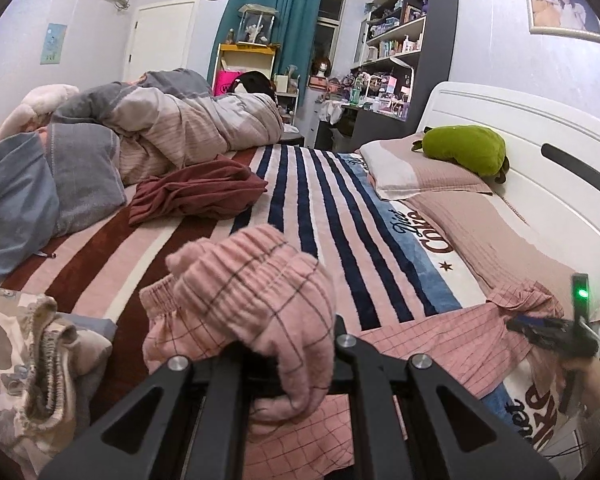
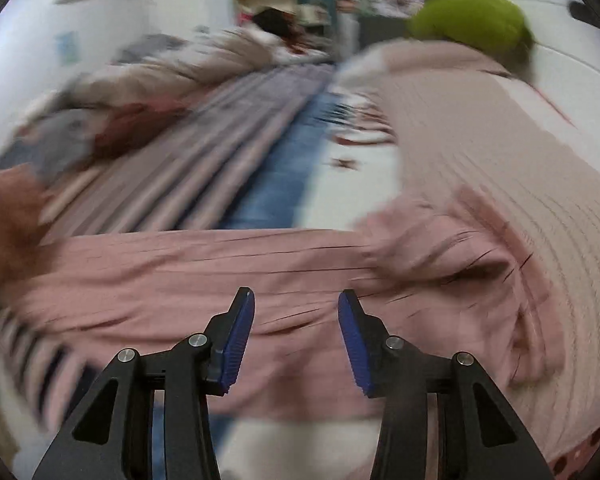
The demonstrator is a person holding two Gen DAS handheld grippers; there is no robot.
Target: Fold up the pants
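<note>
**Waistband up, leg end next**

Our left gripper (image 1: 288, 364) has its fingers clamped on the pink pants (image 1: 260, 292) waistband, bunched just ahead of them. Our right gripper (image 2: 296, 332) hangs part-open and empty above the leg on the bed (image 1: 324, 200); next we likely pinch that end.

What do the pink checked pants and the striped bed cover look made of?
Pink checked pants: soft woven cloth, likely brushed cotton or flannel; matte, slightly fuzzy, gathered elastic waistband. Striped bed cover: plush fleece-like blanket, judging by its short nap and matte stripes.
</note>
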